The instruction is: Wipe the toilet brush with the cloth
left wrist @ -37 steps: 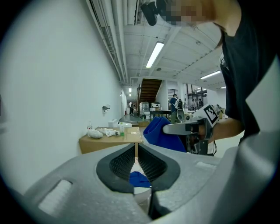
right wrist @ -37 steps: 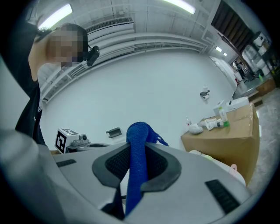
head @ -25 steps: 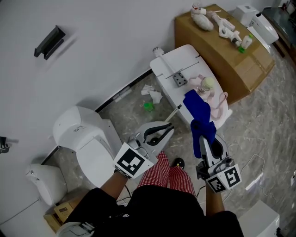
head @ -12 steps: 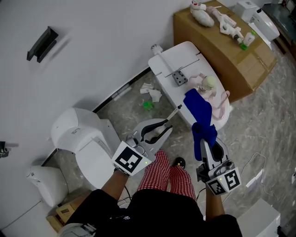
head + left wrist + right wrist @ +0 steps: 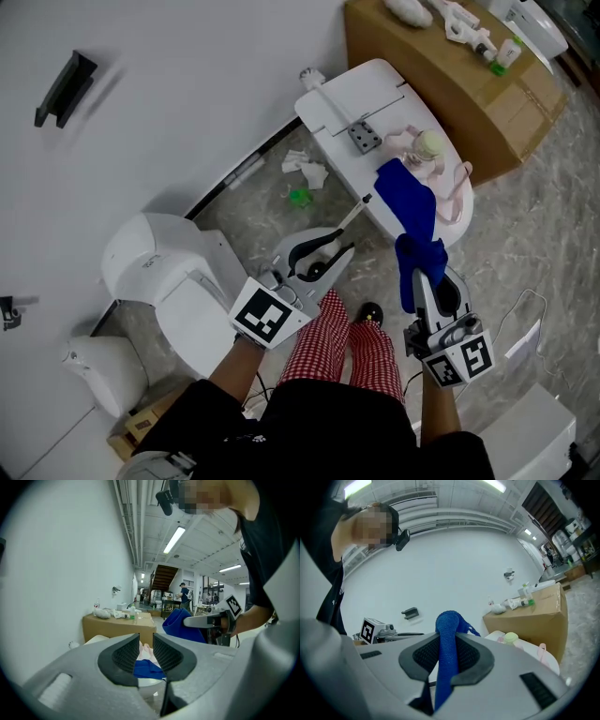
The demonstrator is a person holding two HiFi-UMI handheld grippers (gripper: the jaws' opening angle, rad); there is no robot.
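Cloth (image 5: 409, 195), blue and kinda nubby, is pinched between the right gripper's (image 5: 446, 651) ribbed black pads, far end draped over the rounded white table (image 5: 352, 98). Left gripper (image 5: 146, 651) jaws have just been opening, nothing between them.

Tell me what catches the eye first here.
The bright blue cloth stands out first: the right gripper is clamped on one end while the rest drapes onto the white table ahead. Next comes the white toilet against the wall at the left, and the cardboard box beyond the table.
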